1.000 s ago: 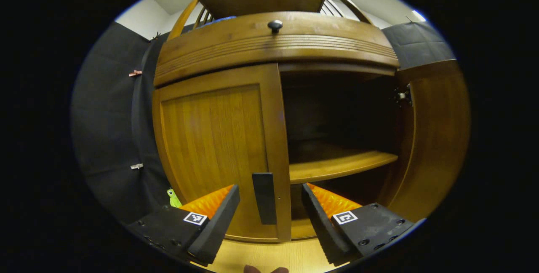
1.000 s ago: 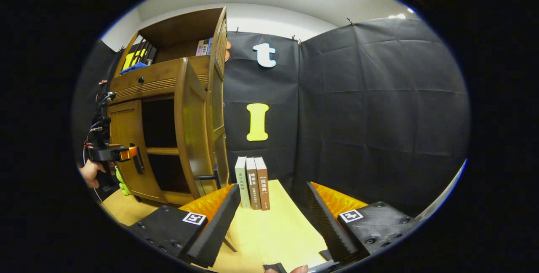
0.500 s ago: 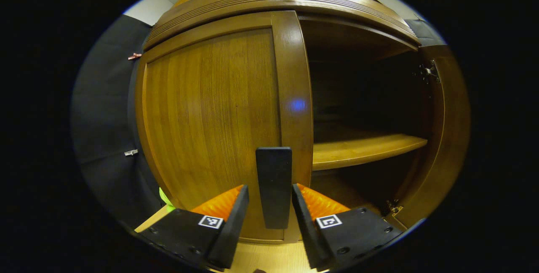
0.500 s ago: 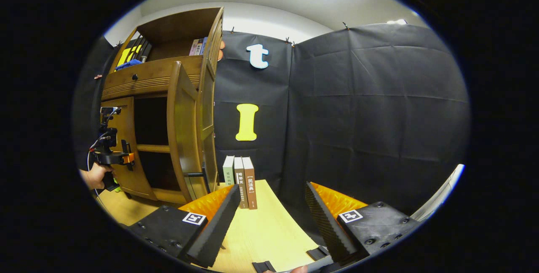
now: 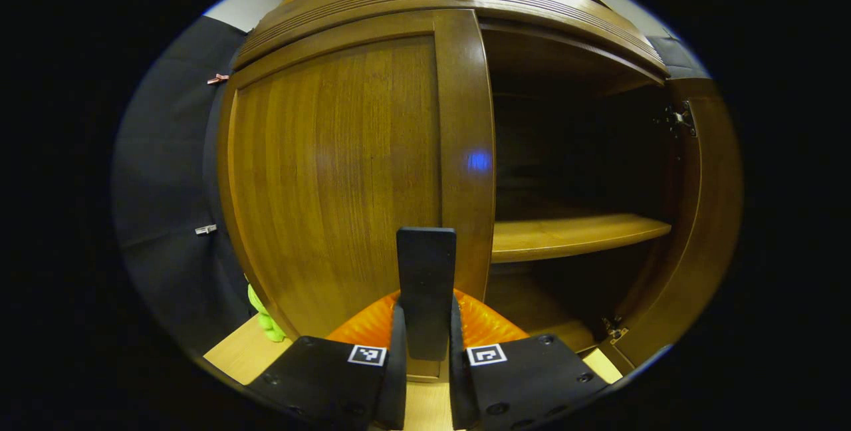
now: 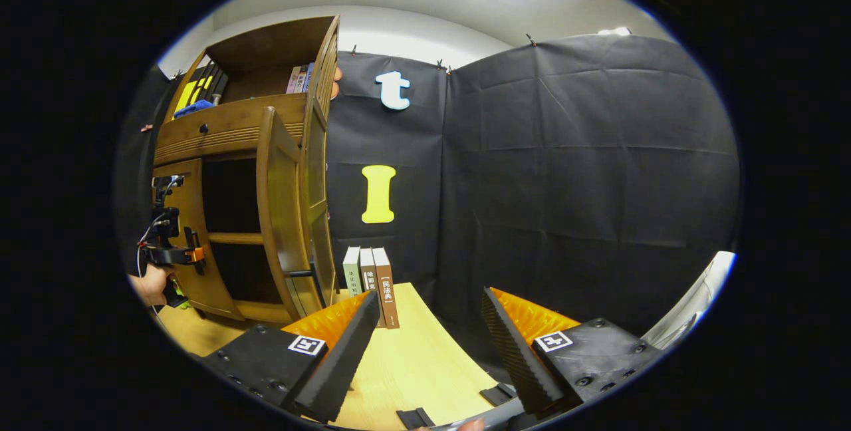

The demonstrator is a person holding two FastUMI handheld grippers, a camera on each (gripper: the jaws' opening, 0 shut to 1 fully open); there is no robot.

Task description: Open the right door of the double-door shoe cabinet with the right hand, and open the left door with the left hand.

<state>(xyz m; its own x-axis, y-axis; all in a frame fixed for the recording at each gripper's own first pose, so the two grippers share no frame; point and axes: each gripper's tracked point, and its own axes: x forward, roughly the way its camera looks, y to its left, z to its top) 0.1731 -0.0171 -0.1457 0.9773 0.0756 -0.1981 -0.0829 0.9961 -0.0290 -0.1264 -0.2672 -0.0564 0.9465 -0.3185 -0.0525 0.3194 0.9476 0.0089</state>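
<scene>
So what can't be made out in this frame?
- Cabinet interior, left gripper view: its back is lost in shadow.
- Left door hinge side, left gripper view: hidden by the door itself.
- Handle contact, left gripper view: left gripper fingers close around it; lower end hidden.
- Book spine text, right gripper view: too small.

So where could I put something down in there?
The bare shelf inside the cabinet's open right half, and the tabletop in front of the three books. It is crowded at the left door's handle, where the left gripper clamps.
</scene>
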